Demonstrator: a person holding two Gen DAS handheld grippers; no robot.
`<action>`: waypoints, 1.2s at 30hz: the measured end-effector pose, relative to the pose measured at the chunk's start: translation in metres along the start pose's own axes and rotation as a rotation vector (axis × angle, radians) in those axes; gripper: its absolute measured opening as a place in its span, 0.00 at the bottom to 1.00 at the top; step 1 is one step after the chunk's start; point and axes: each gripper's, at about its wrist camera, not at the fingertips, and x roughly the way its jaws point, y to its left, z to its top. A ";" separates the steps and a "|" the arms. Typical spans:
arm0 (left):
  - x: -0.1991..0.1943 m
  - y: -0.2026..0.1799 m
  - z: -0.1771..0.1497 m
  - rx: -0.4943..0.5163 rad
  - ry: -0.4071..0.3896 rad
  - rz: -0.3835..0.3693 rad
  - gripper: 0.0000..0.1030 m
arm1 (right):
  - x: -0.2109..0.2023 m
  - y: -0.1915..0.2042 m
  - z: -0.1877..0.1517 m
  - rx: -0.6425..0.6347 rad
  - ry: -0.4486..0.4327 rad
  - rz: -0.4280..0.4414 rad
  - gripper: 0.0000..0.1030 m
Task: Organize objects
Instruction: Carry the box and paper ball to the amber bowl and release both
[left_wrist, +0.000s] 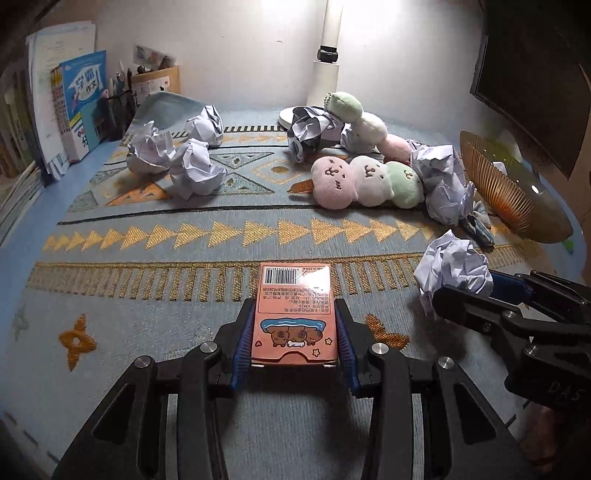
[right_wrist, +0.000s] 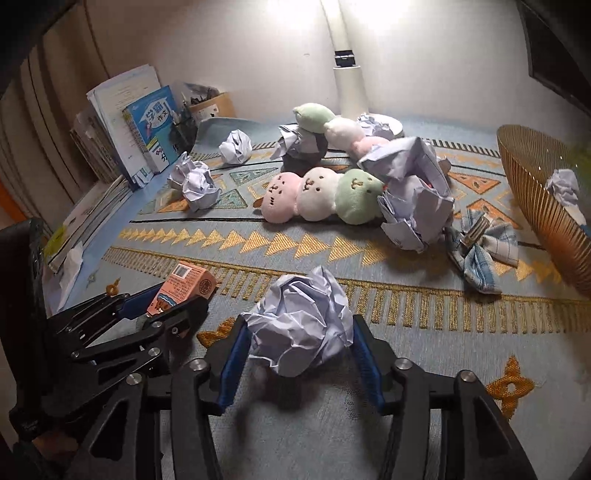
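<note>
My left gripper (left_wrist: 295, 306) is shut on a pink card box (left_wrist: 295, 317) with a barcode, both blue pads against its sides, low over the patterned mat (left_wrist: 184, 236). The right wrist view shows the same box (right_wrist: 184, 288) in the left gripper (right_wrist: 166, 299). A crumpled paper ball (right_wrist: 301, 328) sits between the fingers of my right gripper (right_wrist: 299, 321), with both pads touching it. In the left wrist view the ball (left_wrist: 454, 273) and the right gripper (left_wrist: 472, 286) are at the right.
Several more paper balls (left_wrist: 192, 166) and two plush skewers (right_wrist: 321, 195) lie across the mat's far half. A gold wire basket (right_wrist: 535, 192) at the right holds one paper ball (right_wrist: 563, 186). A checked hair bow (right_wrist: 480, 251) lies near it. Books (left_wrist: 81, 103) stand at the left, a white lamp (left_wrist: 325, 74) behind.
</note>
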 end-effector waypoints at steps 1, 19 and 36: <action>0.000 -0.002 -0.001 0.012 -0.006 0.015 0.36 | 0.000 -0.002 -0.001 0.009 0.000 0.003 0.65; -0.001 -0.007 -0.005 0.051 -0.021 0.059 0.37 | -0.009 -0.001 -0.010 0.052 -0.080 -0.028 0.47; -0.063 -0.091 0.057 0.077 -0.193 -0.182 0.36 | -0.177 -0.075 0.036 0.104 -0.369 -0.243 0.45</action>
